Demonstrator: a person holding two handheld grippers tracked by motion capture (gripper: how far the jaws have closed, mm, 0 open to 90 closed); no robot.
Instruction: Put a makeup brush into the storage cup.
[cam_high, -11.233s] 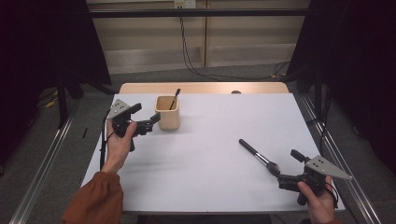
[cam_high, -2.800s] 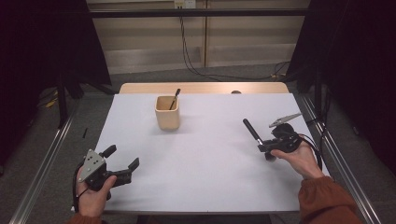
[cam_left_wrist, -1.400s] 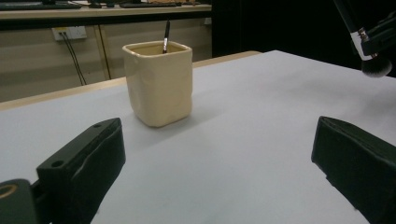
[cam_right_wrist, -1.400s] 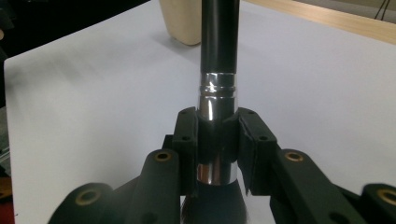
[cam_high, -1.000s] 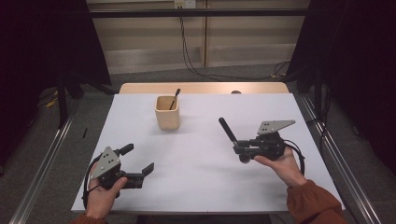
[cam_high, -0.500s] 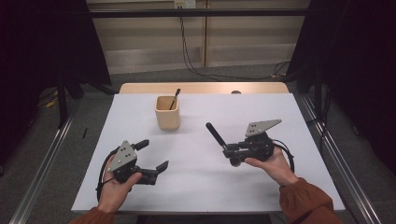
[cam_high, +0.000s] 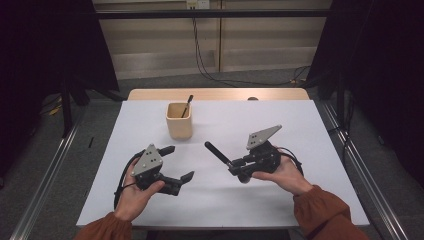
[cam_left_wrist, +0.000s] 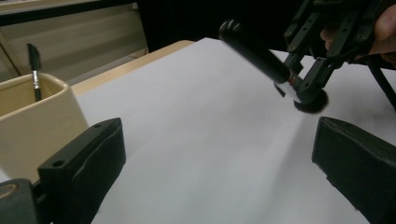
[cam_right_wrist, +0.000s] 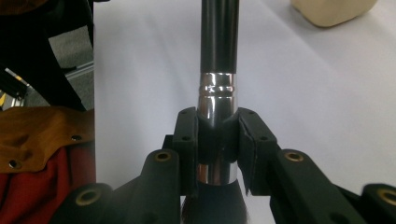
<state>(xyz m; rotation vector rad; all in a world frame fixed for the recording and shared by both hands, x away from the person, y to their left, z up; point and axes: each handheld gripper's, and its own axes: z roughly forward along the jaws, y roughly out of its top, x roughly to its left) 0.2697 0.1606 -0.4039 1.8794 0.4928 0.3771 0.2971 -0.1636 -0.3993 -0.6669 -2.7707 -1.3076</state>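
My right gripper (cam_high: 236, 167) is shut on a big black-handled brush (cam_high: 217, 152), its pads clamped on the silver ferrule (cam_right_wrist: 217, 100). The handle points away to the upper left, and the dark bristles (cam_left_wrist: 312, 103) hang behind the jaws. In the left gripper view the brush (cam_left_wrist: 254, 55) and the right gripper (cam_left_wrist: 322, 44) hover ahead at the upper right. My left gripper (cam_high: 181, 162) stands open above the white table (cam_high: 305, 127), nothing between its fingers (cam_left_wrist: 86, 170). A beige cup (cam_high: 179, 121) with a thin dark brush (cam_high: 187, 106) stands behind it, between the two grippers.
The beige cup (cam_left_wrist: 32, 116) lies close on the left of the left gripper's jaws. A wooden strip (cam_high: 220, 94) runs along the table's far edge. Cables (cam_high: 210, 70) lie on the floor beyond, and metal rails (cam_high: 50, 170) flank the table.
Both hands have moved in toward the table's middle: the right gripper carried the brush leftward, and the left gripper came right and forward. Neither gripper's jaws changed.
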